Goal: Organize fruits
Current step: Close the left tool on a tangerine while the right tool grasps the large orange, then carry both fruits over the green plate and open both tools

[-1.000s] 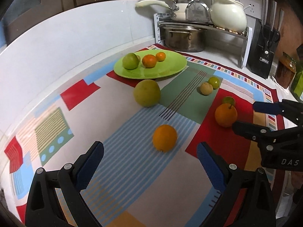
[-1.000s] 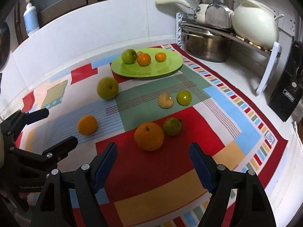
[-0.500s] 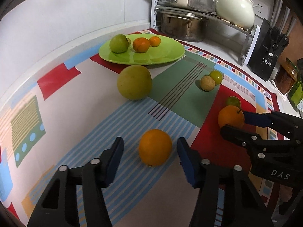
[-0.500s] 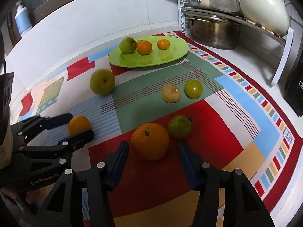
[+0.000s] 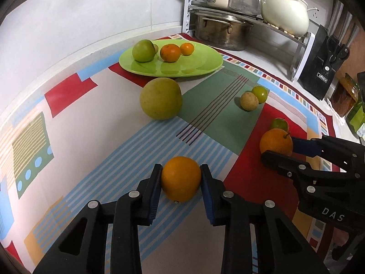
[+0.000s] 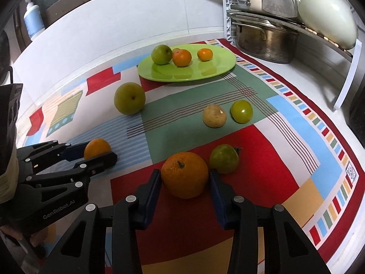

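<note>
Legible markings:
- "DAS": white letters on the black body of the right gripper (image 5: 277, 146), seen from the left wrist view
- "GenRobot.AI": pale lettering on the black body of the left gripper (image 6: 98, 150), seen from the right wrist view
- "OPPEIN": small white label on the black knife block (image 5: 322, 68); reading uncertain

a small fruit (image 5: 155, 48) is hiding behind the green apple (image 5: 143, 50) on the plate (image 5: 205, 65); my own arms are running off the bottom edge.
</note>
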### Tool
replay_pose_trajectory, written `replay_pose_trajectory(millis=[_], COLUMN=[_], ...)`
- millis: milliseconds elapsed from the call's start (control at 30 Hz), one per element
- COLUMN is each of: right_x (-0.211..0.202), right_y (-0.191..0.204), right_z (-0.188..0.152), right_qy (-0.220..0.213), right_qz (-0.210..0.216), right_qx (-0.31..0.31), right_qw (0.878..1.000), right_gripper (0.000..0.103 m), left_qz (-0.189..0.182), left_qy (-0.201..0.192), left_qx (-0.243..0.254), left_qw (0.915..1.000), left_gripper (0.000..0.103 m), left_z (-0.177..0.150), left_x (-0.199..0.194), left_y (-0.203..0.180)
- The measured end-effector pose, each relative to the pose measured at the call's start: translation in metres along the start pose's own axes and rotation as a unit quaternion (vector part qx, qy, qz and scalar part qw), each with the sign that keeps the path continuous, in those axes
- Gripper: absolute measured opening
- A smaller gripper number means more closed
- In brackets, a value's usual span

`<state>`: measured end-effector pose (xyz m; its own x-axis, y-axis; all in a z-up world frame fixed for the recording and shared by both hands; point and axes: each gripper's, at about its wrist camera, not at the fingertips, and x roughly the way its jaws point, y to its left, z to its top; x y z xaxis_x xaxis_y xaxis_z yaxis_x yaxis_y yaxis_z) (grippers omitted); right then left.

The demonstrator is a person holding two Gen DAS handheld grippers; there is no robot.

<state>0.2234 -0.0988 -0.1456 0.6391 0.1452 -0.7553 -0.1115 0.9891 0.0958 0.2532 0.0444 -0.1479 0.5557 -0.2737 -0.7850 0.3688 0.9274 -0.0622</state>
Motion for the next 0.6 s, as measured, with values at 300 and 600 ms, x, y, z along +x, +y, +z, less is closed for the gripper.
replay_pose_trajectory(millis=[300,600], right_x=[-0.015,-0.042], right_y=[0.003,0.005], right_z=[0.006,0.017], right_qy=[-0.016,-0.046], right_qz=[0.019,0.045], right_qx=[-0.002,-0.005], right_qw=[1.0,0.998], right_gripper=[0.043,0.043], left_qz=[0.0,0.004], left_qy=[-0.018,-0.053], left_qx=[-0.008,-0.01], left_qw=[0.9998,0.9986], left_gripper=[0.033,0.033], left_z=[0.002,0.013], left_x=[-0.023,-0.055], left_y=[-0.002,-0.01])
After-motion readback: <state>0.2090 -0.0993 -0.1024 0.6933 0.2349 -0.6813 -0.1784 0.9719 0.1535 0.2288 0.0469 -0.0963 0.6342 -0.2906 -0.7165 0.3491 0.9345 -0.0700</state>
